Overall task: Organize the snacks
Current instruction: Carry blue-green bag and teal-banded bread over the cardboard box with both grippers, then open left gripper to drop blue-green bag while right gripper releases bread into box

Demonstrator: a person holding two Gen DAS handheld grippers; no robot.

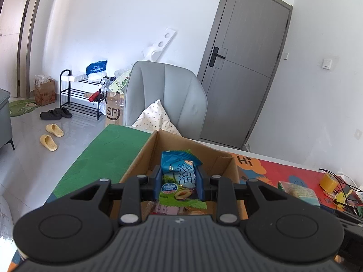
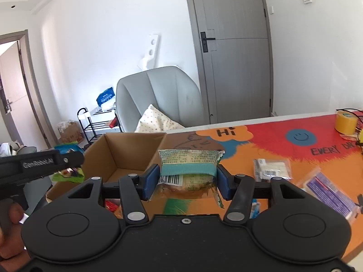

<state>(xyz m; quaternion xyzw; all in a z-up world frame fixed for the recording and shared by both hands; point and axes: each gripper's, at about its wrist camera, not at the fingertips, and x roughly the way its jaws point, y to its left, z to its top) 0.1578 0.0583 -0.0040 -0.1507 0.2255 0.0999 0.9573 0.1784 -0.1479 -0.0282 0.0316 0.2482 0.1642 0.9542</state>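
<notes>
My left gripper (image 1: pixel 179 184) is shut on a blue and green plum snack packet (image 1: pixel 179 176) and holds it over the open cardboard box (image 1: pixel 138 156). Other snacks lie in the box under it. My right gripper (image 2: pixel 187 180) is shut on a green packet with a teal band and a barcode (image 2: pixel 189 166), held above the table just right of the same box (image 2: pixel 127 149). The left gripper's body (image 2: pixel 34 162) shows at the left of the right wrist view.
Loose snack packets (image 2: pixel 272 168) (image 2: pixel 329 192) lie on the colourful table mat (image 2: pixel 283 145) to the right. A yellow tape roll (image 2: pixel 346 122) and cables sit at the far right. A grey chair (image 1: pixel 165 97) with a cushion stands behind the table.
</notes>
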